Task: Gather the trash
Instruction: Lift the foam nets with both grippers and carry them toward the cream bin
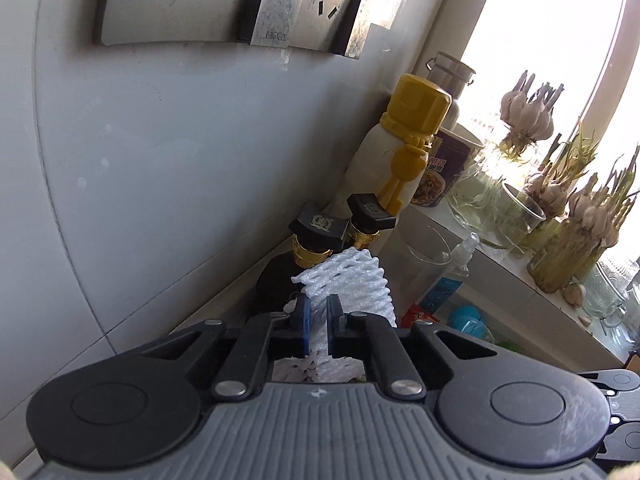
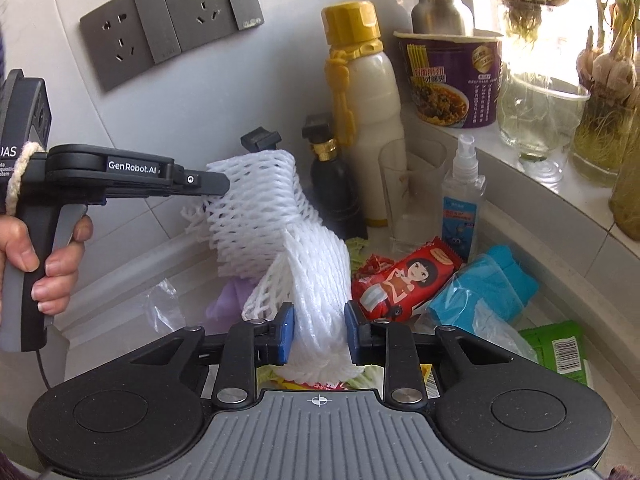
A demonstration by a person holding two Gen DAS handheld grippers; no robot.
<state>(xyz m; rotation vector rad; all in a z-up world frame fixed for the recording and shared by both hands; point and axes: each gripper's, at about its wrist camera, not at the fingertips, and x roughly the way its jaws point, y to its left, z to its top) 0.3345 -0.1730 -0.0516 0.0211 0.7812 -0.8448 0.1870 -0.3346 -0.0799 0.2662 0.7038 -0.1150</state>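
Left wrist view: the left gripper [image 1: 318, 322] pinches a white foam net sleeve [image 1: 352, 280] between blue pads; the net hides two black bottles [image 1: 280, 280] behind.

Right wrist view: the right gripper [image 2: 319, 332] squeezes a second foam net [image 2: 316, 304]. Crinkled wrappers [image 2: 400, 280] lie partly covered on the counter.

wall sockets [image 2: 168, 28], sprouting garlic [image 1: 528, 108]

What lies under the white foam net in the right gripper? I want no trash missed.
Under the foam net, a yellow wrapper edge and a purple scrap show; the rest is covered.
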